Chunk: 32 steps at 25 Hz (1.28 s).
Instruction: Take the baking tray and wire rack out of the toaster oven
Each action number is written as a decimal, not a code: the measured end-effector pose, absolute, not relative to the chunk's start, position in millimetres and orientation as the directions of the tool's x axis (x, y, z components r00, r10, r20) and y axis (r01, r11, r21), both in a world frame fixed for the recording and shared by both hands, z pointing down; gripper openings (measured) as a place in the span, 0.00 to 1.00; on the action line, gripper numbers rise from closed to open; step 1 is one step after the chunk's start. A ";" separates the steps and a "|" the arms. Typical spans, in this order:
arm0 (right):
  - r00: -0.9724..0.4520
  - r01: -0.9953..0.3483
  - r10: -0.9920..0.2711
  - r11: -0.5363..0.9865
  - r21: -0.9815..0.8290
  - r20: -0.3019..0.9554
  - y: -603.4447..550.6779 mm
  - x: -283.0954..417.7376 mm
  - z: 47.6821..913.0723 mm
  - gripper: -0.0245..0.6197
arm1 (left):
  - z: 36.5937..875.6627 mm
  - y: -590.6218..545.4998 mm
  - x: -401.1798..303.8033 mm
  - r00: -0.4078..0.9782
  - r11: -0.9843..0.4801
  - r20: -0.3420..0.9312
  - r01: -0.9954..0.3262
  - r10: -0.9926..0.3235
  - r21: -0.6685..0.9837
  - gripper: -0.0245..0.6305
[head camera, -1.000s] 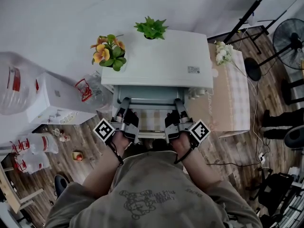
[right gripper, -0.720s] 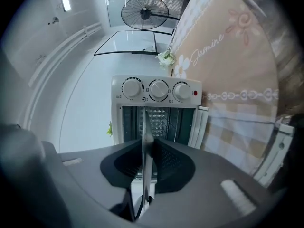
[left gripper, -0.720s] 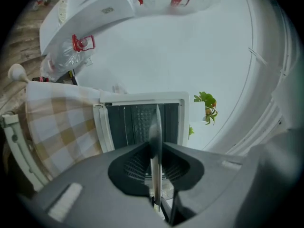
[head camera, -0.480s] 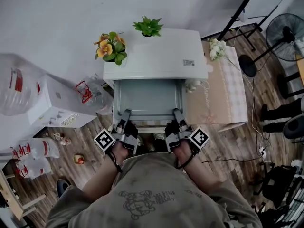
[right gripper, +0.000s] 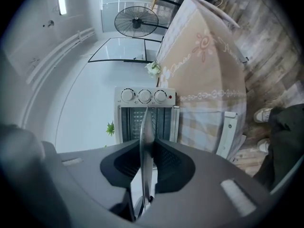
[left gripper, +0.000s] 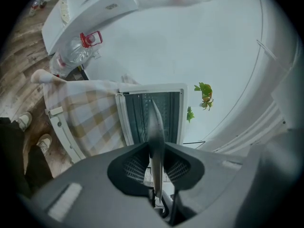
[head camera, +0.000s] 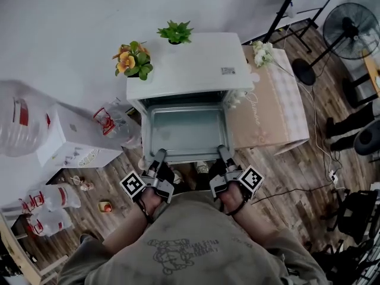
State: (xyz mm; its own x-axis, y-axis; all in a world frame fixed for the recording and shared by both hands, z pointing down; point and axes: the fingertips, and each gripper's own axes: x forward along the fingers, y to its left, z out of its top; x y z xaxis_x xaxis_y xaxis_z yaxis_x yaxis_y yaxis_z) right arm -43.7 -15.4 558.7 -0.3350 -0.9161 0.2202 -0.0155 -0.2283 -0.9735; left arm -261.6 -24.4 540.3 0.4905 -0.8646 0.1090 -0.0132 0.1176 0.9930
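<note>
We see the baking tray [head camera: 186, 129] at the middle of the head view. It is a shallow, pale grey-blue rectangle with a raised rim, bare inside, jutting well out of the white toaster oven [head camera: 184, 67] toward the lower edge of the frame. The left claw [head camera: 160, 155] is clamped on its near rim toward the left corner, and the right claw [head camera: 222, 152] toward the right corner (each gripper view shows the rim as thin sheet metal pinched between the jaws). An orange-flowered plant [head camera: 133, 59] sits at the oven's upper left.
</note>
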 end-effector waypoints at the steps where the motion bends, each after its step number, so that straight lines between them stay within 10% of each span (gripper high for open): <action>1: -0.324 -0.014 -0.920 -0.229 -0.973 0.221 -13.0 -41.4 557.3 0.17 | 539.9 -24.2 -258.5 0.505 0.117 0.110 -0.016 -0.856 0.993 0.15; 32: 0.226 0.084 -0.931 -0.273 -0.958 0.286 125.2 121.3 546.2 0.17 | 538.4 -5.0 -46.9 0.951 0.025 0.114 -0.112 -0.286 0.993 0.16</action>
State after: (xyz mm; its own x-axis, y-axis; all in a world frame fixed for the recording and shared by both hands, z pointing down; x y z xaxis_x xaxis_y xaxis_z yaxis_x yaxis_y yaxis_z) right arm 121.3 125.2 546.2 0.2259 -0.9313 0.2856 0.0844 -0.2733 -0.9582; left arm -46.9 -5.0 538.4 0.9513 -0.2863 0.1141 -0.1118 0.0246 0.9934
